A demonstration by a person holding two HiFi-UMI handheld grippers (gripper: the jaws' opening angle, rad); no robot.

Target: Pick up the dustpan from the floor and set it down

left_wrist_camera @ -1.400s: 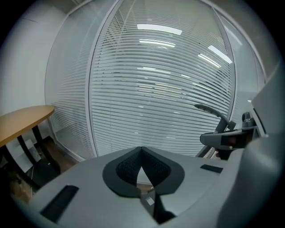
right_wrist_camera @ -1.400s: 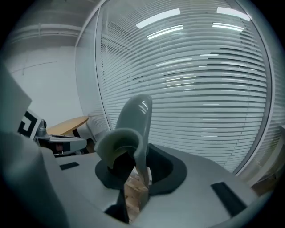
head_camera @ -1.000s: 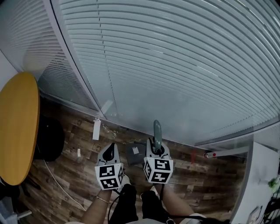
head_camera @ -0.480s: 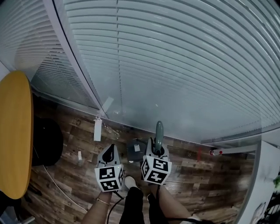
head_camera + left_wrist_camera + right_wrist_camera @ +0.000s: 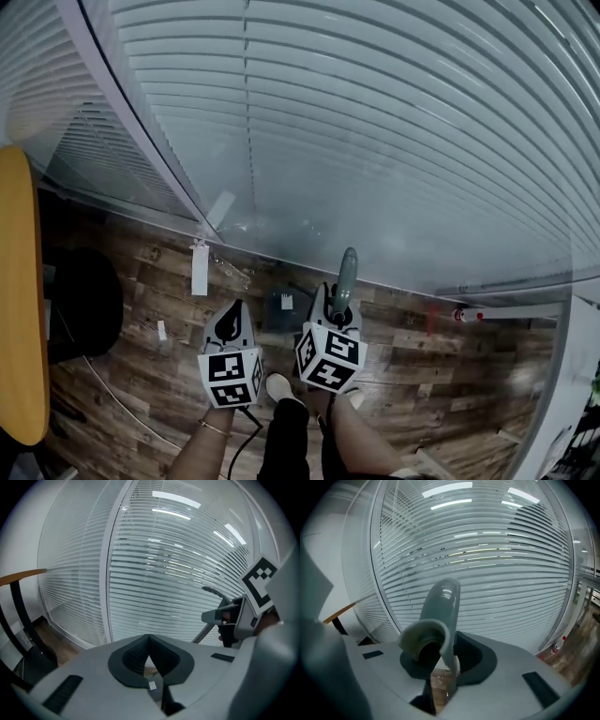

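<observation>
My right gripper [image 5: 338,306] is shut on the dustpan's grey-green handle [image 5: 347,270], which sticks up past its jaws toward the blinds. The dark grey pan [image 5: 280,310] hangs low over the wooden floor, just left of that gripper. In the right gripper view the hollow handle [image 5: 438,613] fills the gap between the jaws. My left gripper [image 5: 233,312] is beside it on the left, shut with nothing in it; its pads [image 5: 149,645] meet in a point. The left gripper view also shows the right gripper [image 5: 228,618] off to the right.
A glass wall with white blinds [image 5: 375,141] runs across in front. A yellow round table [image 5: 19,309] and a black seat [image 5: 84,300] stand at the left. A white tag [image 5: 199,267] and a red-tipped object [image 5: 459,316] lie near the wall. The person's shoe [image 5: 279,386] is below.
Both grippers have sunk toward the floor together, the dustpan going down with the right one. Its handle now leans slightly to the right.
</observation>
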